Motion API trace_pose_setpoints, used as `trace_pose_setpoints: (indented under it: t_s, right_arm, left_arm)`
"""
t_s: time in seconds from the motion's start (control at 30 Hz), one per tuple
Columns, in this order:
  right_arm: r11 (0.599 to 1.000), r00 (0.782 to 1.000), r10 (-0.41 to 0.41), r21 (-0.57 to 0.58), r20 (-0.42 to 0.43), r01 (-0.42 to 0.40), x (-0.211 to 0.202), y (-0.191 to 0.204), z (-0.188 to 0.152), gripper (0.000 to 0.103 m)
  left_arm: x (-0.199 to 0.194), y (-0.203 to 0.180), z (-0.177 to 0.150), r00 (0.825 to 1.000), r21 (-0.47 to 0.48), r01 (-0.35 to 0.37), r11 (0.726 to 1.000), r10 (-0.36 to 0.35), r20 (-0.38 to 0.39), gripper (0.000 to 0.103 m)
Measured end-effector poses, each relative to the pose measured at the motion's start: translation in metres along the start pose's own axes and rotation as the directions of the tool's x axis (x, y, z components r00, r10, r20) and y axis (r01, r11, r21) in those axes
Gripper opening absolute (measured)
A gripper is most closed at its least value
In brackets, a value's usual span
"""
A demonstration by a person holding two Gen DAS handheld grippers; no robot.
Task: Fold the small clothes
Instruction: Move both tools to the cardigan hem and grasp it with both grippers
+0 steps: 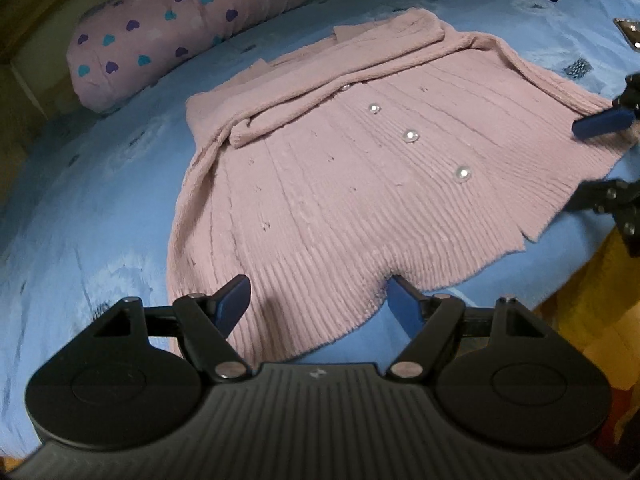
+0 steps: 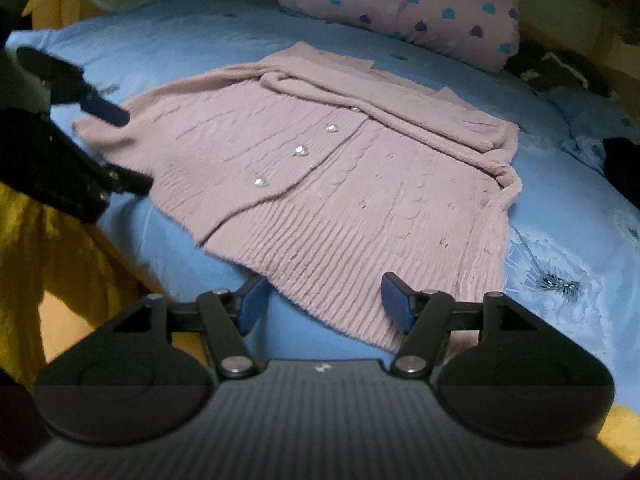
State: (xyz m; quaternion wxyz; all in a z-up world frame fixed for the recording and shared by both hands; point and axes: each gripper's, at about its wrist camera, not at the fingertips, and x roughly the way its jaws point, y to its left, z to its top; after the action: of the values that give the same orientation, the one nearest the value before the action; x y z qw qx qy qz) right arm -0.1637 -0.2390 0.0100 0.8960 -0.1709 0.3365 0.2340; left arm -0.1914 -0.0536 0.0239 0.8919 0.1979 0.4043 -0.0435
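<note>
On the bed: pink cardigan [image 1: 340, 184] lies flat on the blue sheet [image 1: 80, 208], sleeves crossed in, ready to fold.
Left tool [image 1: 320, 300]: jaws apart, straddling the hem.
Right tool [image 2: 324, 300]: jaws apart over the opposite hem corner, nothing gripped.

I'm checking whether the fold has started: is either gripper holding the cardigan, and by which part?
Nothing is held. The left gripper and the right gripper both stand open at the ribbed hem of the pink cardigan, pads not pressing it.
</note>
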Motion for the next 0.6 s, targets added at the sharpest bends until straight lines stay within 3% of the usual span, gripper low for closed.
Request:
trace_pose_setpoints:
  t_s: [0.17, 0.37, 0.43, 0.53, 0.6]
  right_arm:
    - [0.998, 0.998, -0.061, -0.006, 0.028, 0.061, 0.009, -0.002, 0.002, 0.065]
    - [0.995, 0.995, -0.086, -0.050, 0.059, 0.089, 0.013, 0.002, 0.000, 0.064]
    - [0.994, 0.994, -0.086, -0.059, 0.069, 0.090, 0.013, 0.002, -0.001, 0.064]
    - [0.995, 0.994, -0.077, -0.055, 0.074, 0.081, 0.013, 0.000, -0.001, 0.059]
    - [0.997, 0.995, -0.066, -0.044, 0.077, 0.070, 0.013, -0.001, -0.001, 0.046]
  left_arm:
    - [0.009, 0.000, 0.004, 1.000, 0.021, -0.010, 1.000, 0.010, 0.010, 0.080]
    - [0.022, 0.008, 0.005, 0.999, -0.020, 0.006, 1.000, -0.005, 0.038, 0.078]
    - [0.025, 0.010, 0.005, 0.999, -0.039, 0.019, 0.999, -0.017, 0.050, 0.074]
    - [0.025, 0.009, 0.005, 0.997, -0.049, 0.048, 0.998, -0.045, 0.065, 0.058]
    - [0.025, 0.008, 0.005, 0.996, -0.047, 0.060, 0.997, -0.057, 0.075, 0.044]
